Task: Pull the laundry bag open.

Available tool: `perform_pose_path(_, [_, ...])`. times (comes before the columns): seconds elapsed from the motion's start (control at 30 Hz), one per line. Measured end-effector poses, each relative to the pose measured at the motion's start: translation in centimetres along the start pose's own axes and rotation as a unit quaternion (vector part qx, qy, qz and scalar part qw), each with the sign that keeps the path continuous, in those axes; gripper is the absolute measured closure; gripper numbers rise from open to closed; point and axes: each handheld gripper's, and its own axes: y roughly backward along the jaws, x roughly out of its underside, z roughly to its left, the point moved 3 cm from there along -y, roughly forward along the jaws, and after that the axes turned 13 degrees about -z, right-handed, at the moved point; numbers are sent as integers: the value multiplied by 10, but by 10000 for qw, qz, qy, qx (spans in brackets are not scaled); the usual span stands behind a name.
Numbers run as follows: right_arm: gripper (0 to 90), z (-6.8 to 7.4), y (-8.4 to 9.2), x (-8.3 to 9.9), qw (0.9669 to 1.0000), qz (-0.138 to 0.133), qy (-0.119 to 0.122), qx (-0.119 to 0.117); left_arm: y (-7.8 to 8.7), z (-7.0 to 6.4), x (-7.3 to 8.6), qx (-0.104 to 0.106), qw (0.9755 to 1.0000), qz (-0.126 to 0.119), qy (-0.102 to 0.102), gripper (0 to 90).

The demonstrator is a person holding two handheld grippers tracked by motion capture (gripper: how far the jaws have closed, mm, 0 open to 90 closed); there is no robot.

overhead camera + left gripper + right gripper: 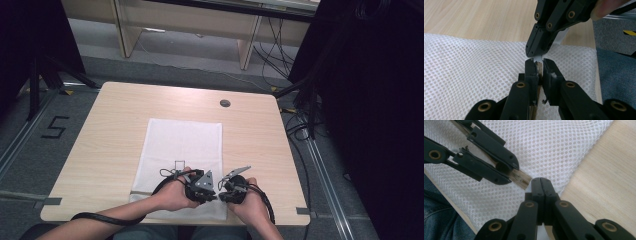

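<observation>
Hand-held grippers: 2 | left [538, 65] pinching one wooden stick [520, 178] | right [541, 180] pressed together

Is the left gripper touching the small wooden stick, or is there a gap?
Touching. In the left gripper view, the left gripper has both jaws pressed on the wooden stick.

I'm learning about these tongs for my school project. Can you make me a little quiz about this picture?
1. True or false: the left tongs are shut on a thin wooden strip.
2. What lies under both tongs? A) white mesh cloth B) a blue plate C) a book
3. What is the right tongs' state, open or shut?

Key: 1 true; 2 A; 3 shut, with a thin white piece at their tip.
</observation>
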Motion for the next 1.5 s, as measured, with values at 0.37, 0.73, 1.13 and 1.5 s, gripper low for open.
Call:
perform_pose_path(0.37, [900, 1, 0, 0, 10000, 17, -7, 54, 5, -1, 2, -19, 9998, -181, 119, 822])
perform_pose_path(0.73, [900, 1, 1, 0, 10000, 16, -18, 37, 7, -2, 4, -36, 9997, -166, 189, 822])
perform_pose_path(1.13, [900, 1, 0, 0, 10000, 28, -13, 44, 14, 1, 8, -55, 9997, -144, 207, 822])
perform_pose_path(1.5, [900, 2, 0, 0, 10000, 20, -4, 60, 13, 3, 16, -39, 9995, -125, 289, 822])
